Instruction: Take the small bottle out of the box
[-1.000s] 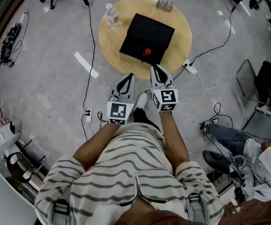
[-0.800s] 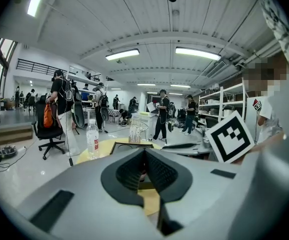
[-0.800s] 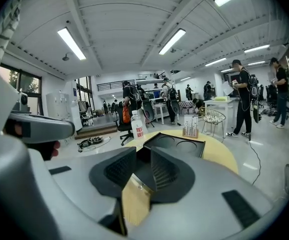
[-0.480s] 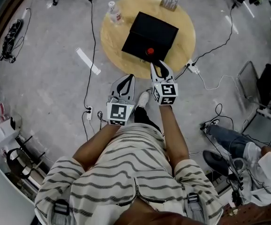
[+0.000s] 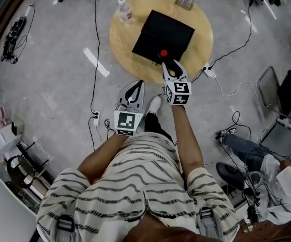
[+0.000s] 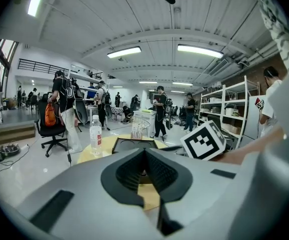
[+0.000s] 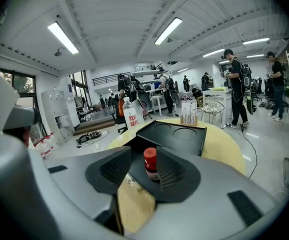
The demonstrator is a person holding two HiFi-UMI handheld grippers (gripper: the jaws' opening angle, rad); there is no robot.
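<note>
Bottle: the small bottle [image 7: 150,165] has a red cap. It stands up inside the black box [image 5: 168,29], at the edge nearest the person.
Box: it sits on the round yellow surface [image 5: 201,44], close to the middle.
Right gripper: the right gripper [image 7: 142,156] reaches over the near edge of the box. Its jaws are wide apart and have just been opening. The small bottle stands between them, close to one pad, and is not squeezed.
Left gripper: the left gripper [image 6: 144,154] is held back over the grey floor [image 5: 50,84], well apart from the box. Its jaws are closed together with nothing between them.
Water bottle: a bigger clear water bottle [image 5: 125,11] stands on the surface beside the box, on the far left side.
</note>
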